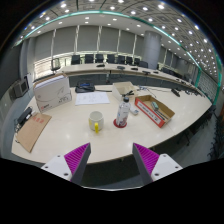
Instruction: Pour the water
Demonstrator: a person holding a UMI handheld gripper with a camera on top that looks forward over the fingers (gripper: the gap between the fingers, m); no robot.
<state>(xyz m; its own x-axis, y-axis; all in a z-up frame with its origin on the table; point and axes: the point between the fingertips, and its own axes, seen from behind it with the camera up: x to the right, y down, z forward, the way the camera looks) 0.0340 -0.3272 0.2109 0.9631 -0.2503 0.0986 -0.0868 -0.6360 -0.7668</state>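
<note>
Here, no label or writing is legible from my position. I hang level above the near edge of the long pale wooden table [70, 125], fingers spread wide, pink pads [75, 157] holding nothing. The small yellow mug [96, 122] and the clear plastic bottle with red label [122, 108] stand well beyond my fingertips, near an open cardboard box [155, 109].

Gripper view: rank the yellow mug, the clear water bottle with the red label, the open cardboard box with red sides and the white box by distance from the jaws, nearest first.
1. Yellow mug, just ahead of the open jaws, slightly left.
2. Clear water bottle with the red label, beyond the mug, to its right.
3. Open cardboard box with red sides, farther right.
4. White box, far left, near the table's back edge.
</note>
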